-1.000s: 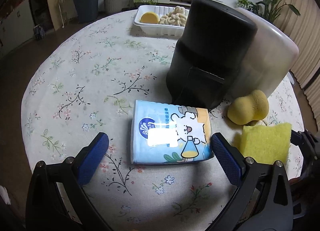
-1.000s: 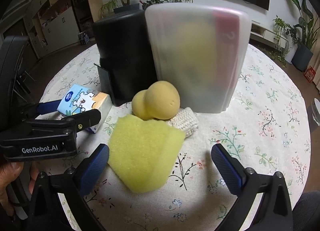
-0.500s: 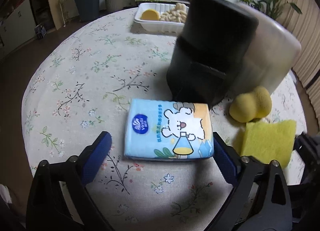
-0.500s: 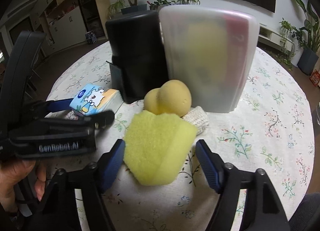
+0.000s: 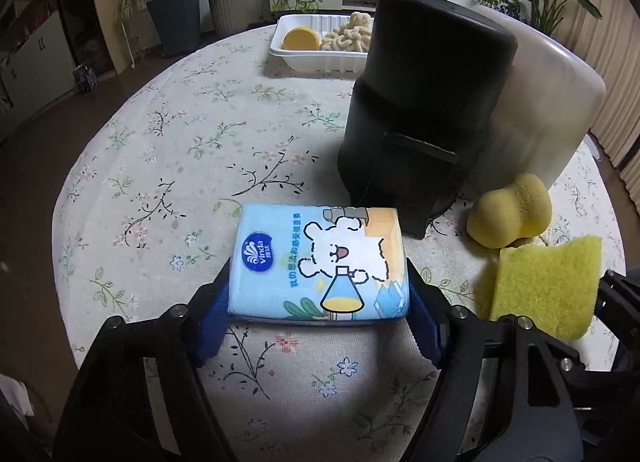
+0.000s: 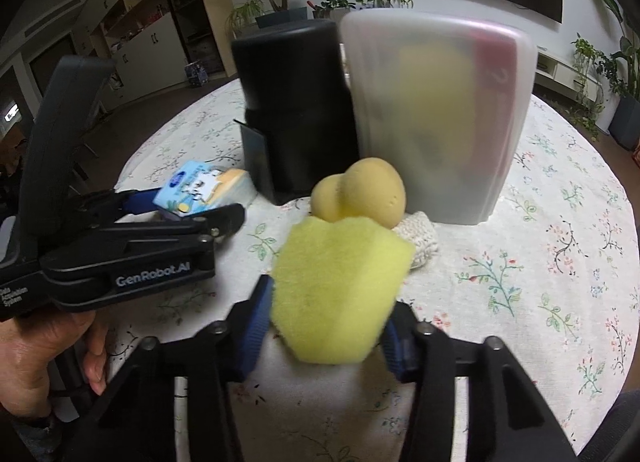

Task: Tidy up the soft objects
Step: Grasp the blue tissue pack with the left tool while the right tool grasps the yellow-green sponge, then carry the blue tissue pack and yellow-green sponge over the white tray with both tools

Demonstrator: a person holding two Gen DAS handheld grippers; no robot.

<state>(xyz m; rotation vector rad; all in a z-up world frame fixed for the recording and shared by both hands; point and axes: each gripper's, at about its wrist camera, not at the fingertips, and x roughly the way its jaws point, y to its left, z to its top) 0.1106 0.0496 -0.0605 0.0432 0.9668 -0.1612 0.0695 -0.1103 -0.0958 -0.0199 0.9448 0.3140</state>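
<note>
Left wrist view: my left hand-held gripper (image 5: 319, 316) has just closed from wide open onto the one tissue pack (image 5: 320, 262), lower centre. My right hand-held gripper (image 6: 326, 328) likewise closed, now squeezing one of two yellow sponges (image 6: 340, 290).

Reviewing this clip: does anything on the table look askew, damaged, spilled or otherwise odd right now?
Nothing is spilled or damaged. The flat yellow sponge bulges, squeezed in the right gripper, whose jaws have just been closing, as have those of the left gripper on the tissue pack. The knitted scrubber lies partly hidden behind the sponges.
</note>
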